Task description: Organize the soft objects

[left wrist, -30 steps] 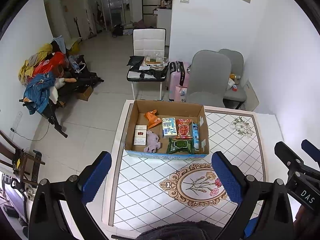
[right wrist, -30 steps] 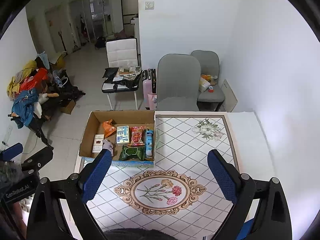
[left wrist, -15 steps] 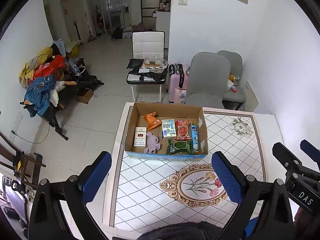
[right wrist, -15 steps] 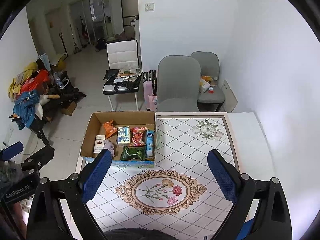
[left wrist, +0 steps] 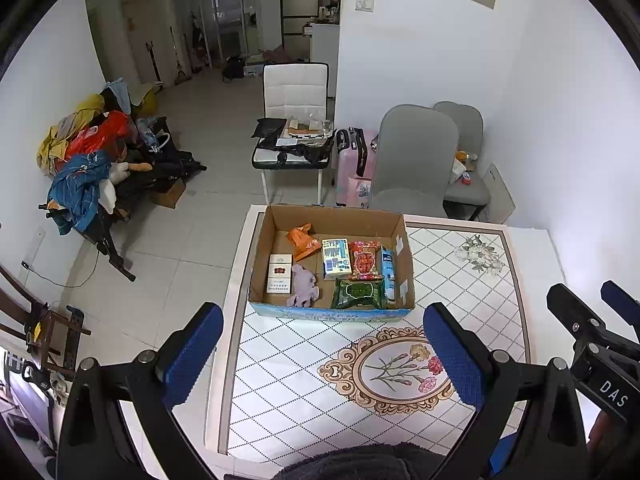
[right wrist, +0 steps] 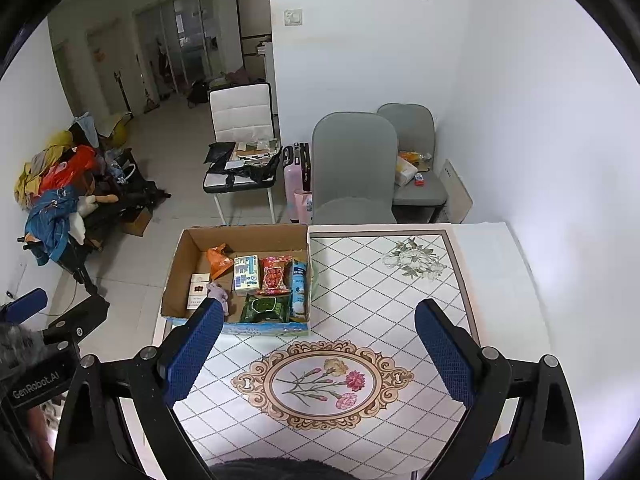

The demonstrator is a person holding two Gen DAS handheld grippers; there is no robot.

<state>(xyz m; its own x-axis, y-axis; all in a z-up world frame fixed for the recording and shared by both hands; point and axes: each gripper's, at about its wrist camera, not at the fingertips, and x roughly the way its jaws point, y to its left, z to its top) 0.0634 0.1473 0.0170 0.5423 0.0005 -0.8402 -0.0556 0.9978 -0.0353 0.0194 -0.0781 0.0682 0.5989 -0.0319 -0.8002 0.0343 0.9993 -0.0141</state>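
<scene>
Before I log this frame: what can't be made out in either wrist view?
- Purple soft item: in the right wrist view, partly hidden behind the right gripper finger.
- Print on the green pack: too small in both.
- Cardboard box front outer face: foreshortened, lettering unreadable.

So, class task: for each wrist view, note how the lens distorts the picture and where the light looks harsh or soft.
Left wrist view: fisheye bends the walls, dark vignette in the corners, cardboard box sharp and evenly lit. Right wrist view: same curvature, white wall bright, soft shadows on the table.
</scene>
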